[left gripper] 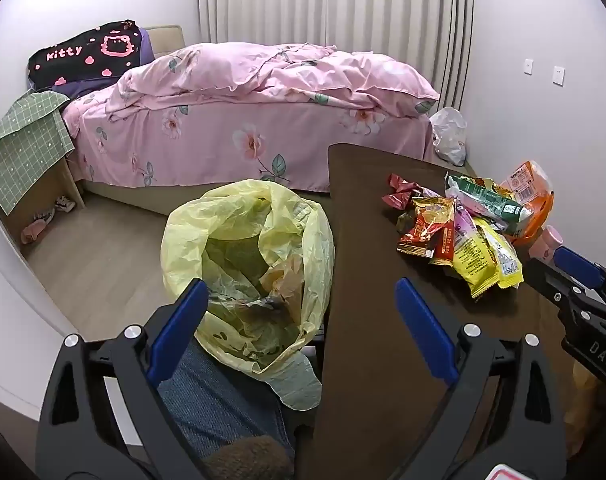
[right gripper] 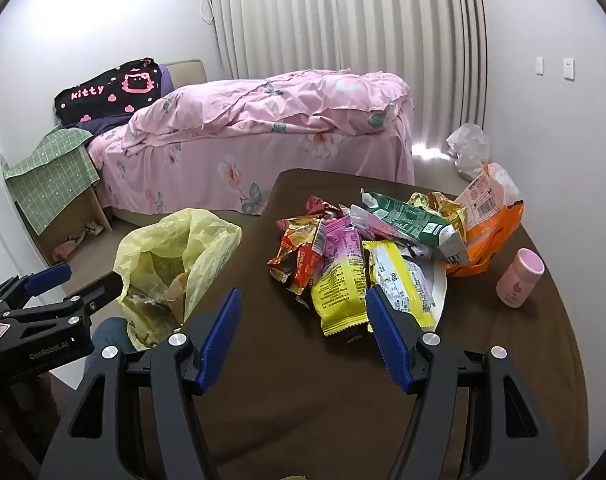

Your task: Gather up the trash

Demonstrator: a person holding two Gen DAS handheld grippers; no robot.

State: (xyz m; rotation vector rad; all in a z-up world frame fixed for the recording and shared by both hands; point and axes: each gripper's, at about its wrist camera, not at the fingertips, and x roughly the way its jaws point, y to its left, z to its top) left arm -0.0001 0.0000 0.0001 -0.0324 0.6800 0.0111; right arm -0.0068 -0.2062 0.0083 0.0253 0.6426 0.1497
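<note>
A pile of empty snack wrappers lies on the brown table, with an orange bag at its far side. Off the table's left edge stands a yellow trash bag, mouth open, crumpled trash inside. My left gripper is open and empty, spanning the bag's near rim and the table edge. My right gripper is open and empty over the table, just short of the pile; its right finger is close to a yellow wrapper.
A pink bottle stands upright to the right of the pile. A person's jeans-clad leg is under the trash bag. Behind are a pink bed, a green-clothed side table and a white plastic bag on the floor.
</note>
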